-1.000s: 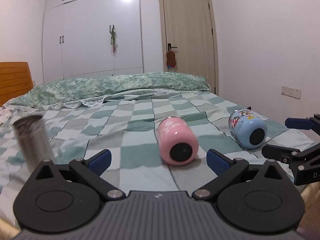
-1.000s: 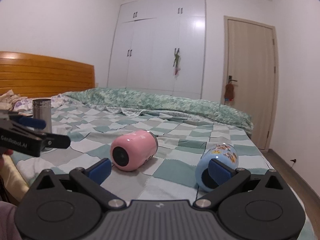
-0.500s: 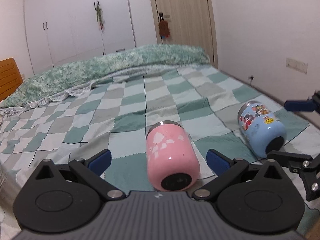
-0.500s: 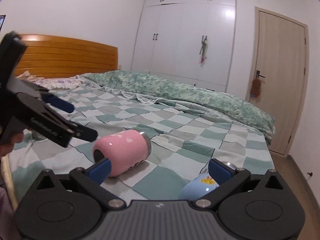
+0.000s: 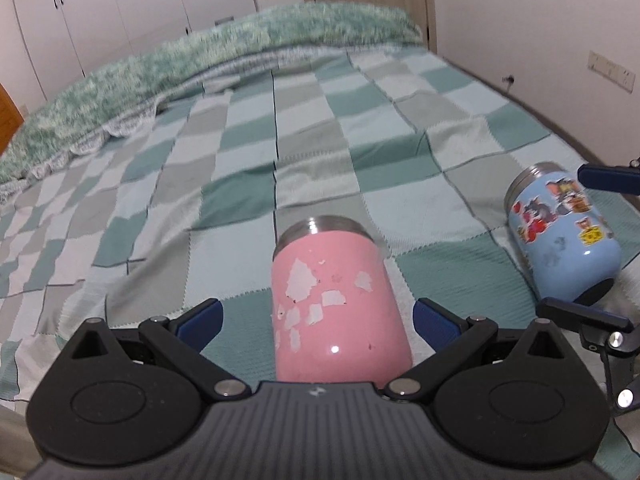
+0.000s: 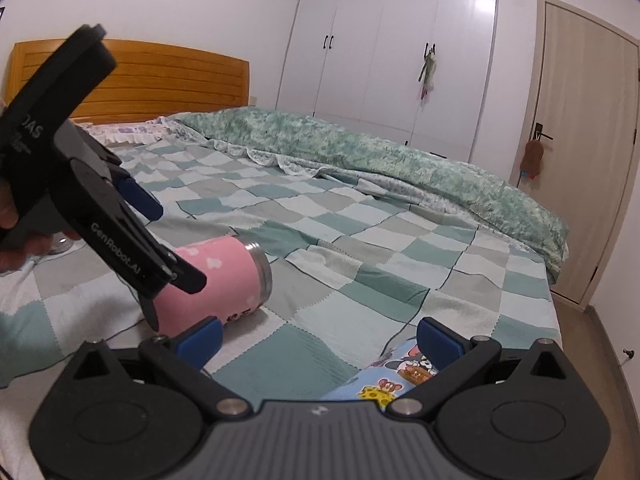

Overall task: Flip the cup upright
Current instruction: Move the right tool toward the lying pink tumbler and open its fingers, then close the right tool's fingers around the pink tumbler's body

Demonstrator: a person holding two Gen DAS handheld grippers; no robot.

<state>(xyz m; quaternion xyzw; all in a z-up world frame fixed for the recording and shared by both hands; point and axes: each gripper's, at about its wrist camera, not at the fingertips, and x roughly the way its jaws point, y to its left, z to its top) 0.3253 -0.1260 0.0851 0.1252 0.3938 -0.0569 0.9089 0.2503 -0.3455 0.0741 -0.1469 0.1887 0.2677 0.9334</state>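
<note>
A pink cup (image 5: 336,304) lies on its side on the checked bedspread, steel rim pointing away. My left gripper (image 5: 318,320) is open, its blue pads on either side of the cup's body without touching it. The pink cup also shows in the right wrist view (image 6: 218,280), partly behind the left gripper's arm. A blue cartoon cup (image 5: 560,232) lies on its side to the right. My right gripper (image 6: 318,338) is open just above that blue cup (image 6: 392,380), which sits low between the fingers.
The checked bedspread (image 5: 280,152) covers the bed, with a rumpled green quilt (image 6: 380,152) along the far side. A wooden headboard (image 6: 160,80), white wardrobes (image 6: 400,40) and a door (image 6: 580,140) stand beyond. The bed edge and floor are at the right (image 6: 592,340).
Both grippers moved forward and tilted down. The left gripper now straddles the pink cup; the right has closed in over the blue cup. The steel cup at left has left view.
</note>
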